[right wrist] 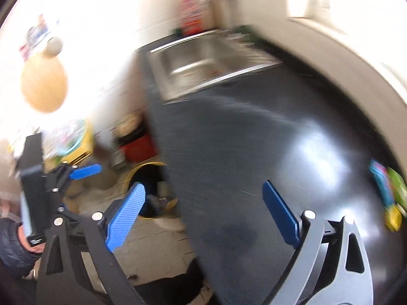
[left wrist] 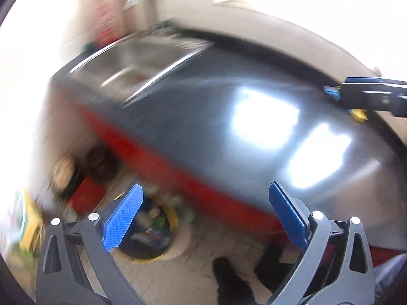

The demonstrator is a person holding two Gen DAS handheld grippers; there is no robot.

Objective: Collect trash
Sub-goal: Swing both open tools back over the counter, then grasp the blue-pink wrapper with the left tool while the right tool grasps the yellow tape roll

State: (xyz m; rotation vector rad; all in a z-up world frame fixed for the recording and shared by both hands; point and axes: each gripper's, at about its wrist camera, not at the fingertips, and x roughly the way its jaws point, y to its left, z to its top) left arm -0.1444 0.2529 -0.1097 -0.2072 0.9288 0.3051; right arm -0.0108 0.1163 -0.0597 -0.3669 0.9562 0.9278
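Down on the floor at the left sat the bin (left wrist: 148, 231), round with a yellow rim, and it already had bits of rubbish in it, so it looked like the place where the trash goes. Above it hung the left gripper (left wrist: 203, 218), its blue pads (left wrist: 123, 218) wide apart with nothing between them. Its empty jaws over the bin fit a drop, I think. Next came the counter (left wrist: 216, 117), dark and shiny, with a red front and bright window light on top. Beyond it a metal sink (right wrist: 203, 61) was set into the top, with a tap and a red bottle (right wrist: 190, 12) behind, all blurry. The right gripper (right wrist: 206, 213) was held over the counter edge, also wide apart and empty, likely ready to grab more. Far to the right, near the counter's back edge, lay the wrappers (right wrist: 388, 190), blue, green and yellow, still to be picked up. The room was a bright kitchen with a tiled floor.
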